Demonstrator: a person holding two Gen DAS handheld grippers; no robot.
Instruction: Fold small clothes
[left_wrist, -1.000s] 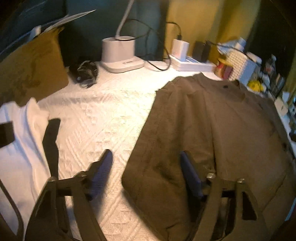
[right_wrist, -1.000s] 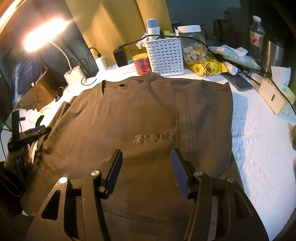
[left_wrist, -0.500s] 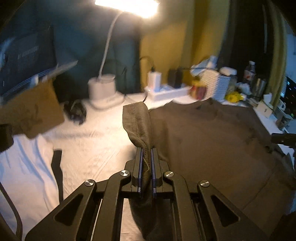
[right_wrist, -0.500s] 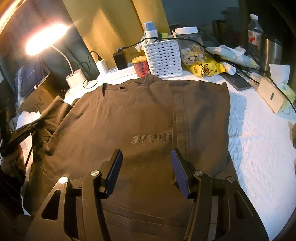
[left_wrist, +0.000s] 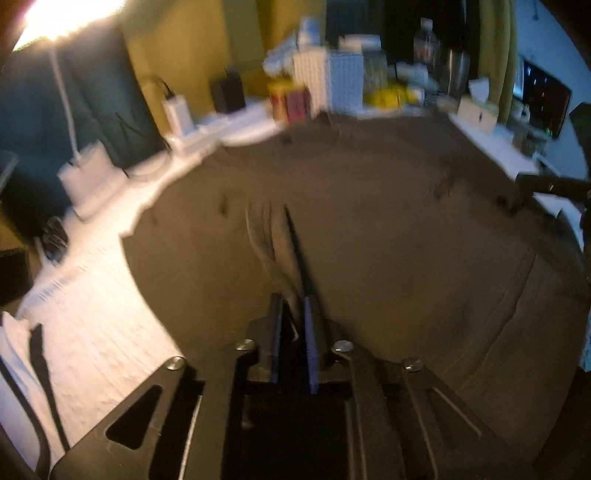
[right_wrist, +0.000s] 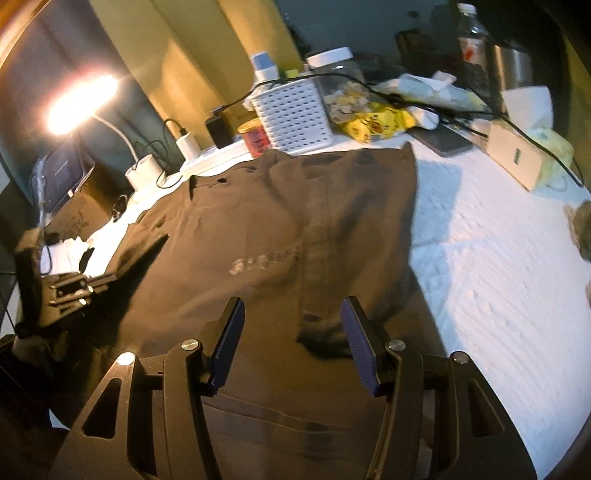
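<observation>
We see a lit desk lamp, white basket, red tin, yellow snack bag, tissue box, water bottle.

The left hand-held gripper points steeply down. Its jaws have just been opening a little and now stand narrowly apart, with a fold of brown cloth between them; the blur hides whether the pads press on it. The right hand-held gripper also points down, its jaws wide apart and holding nothing.
</observation>
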